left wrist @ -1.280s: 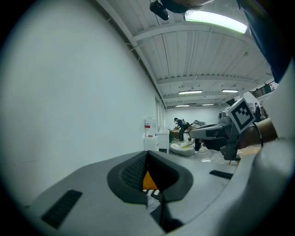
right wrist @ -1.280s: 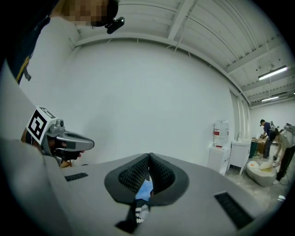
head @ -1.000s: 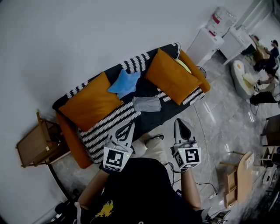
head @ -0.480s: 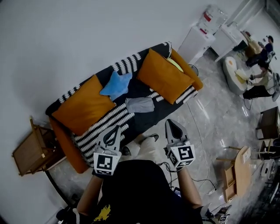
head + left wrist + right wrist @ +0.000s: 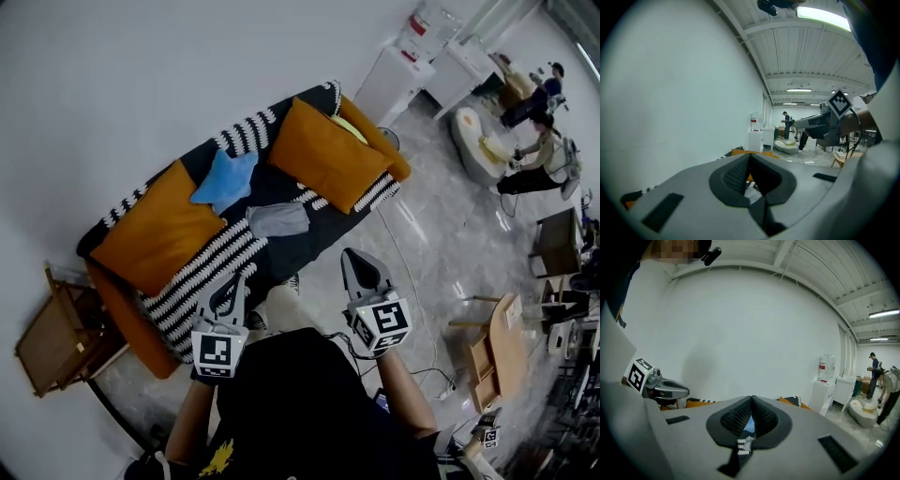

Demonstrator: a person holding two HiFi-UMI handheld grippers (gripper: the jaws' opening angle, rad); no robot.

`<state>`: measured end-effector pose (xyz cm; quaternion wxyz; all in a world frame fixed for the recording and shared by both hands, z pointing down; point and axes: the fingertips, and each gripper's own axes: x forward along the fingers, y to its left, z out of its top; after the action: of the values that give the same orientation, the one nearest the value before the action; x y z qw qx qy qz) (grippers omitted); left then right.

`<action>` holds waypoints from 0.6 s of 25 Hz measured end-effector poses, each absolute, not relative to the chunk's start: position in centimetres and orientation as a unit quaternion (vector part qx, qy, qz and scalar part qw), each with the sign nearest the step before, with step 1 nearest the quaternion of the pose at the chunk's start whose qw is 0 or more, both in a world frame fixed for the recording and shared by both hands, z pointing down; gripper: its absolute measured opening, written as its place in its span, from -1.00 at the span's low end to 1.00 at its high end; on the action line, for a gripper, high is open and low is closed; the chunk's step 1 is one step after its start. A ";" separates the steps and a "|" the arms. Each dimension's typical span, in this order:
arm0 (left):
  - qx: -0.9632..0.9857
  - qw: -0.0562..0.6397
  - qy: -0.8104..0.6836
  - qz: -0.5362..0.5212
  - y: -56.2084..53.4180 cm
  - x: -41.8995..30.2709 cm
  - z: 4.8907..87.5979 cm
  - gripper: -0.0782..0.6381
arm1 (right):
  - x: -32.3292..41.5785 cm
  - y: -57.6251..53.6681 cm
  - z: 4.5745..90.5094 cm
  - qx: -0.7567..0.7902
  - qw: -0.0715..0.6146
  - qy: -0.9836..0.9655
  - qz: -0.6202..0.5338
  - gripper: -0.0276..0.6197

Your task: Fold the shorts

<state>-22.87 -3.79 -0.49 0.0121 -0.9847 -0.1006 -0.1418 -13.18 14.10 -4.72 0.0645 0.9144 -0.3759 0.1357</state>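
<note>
I hold both grippers in front of me, well apart from the sofa (image 5: 309,234). The left gripper (image 5: 234,286) has its jaws pressed together with nothing between them, and the right gripper (image 5: 354,261) is the same, closed and empty. The grey shorts (image 5: 278,219) lie flat on the dark seat, at about 12 o'clock from the left gripper. A blue star pillow (image 5: 223,180) is at 10 o'clock of the shorts. One orange cushion (image 5: 157,239) sits at 8 o'clock of them, and another cushion (image 5: 326,155) at 1 o'clock.
</note>
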 end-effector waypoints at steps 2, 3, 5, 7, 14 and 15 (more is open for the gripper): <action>-0.985 0.010 -0.097 -0.144 -3.9 -23.2 -0.1 -0.74 | -13.1 13.9 -4.7 0.912 0.073 -0.379 0.138 -0.87; -0.985 0.008 -0.094 -0.145 -4.0 -23.5 0.0 -0.74 | -13.1 13.8 -4.7 0.911 0.076 -0.381 0.140 -0.87; -0.986 0.000 -0.085 -0.146 -4.4 -23.9 0.4 -0.74 | -12.9 13.5 -4.5 0.908 0.082 -0.385 0.143 -0.87; -0.986 -0.012 -0.073 -0.150 -5.2 -24.2 1.4 -0.74 | -12.4 13.1 -3.7 0.906 0.089 -0.390 0.143 -0.87; -0.964 0.002 0.003 -0.265 -12.2 -26.6 14.5 -0.74 | -10.7 15.4 8.3 0.893 0.106 -0.356 0.256 -0.87; -0.954 0.003 0.008 -0.301 -13.0 -28.3 17.8 -0.74 | -10.9 16.8 11.0 0.889 0.103 -0.341 0.288 -0.87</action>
<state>-28.25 -12.98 17.79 0.0034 -0.9535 0.0082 -0.3011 -10.90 16.79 10.99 0.1027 0.8886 -0.3414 0.2884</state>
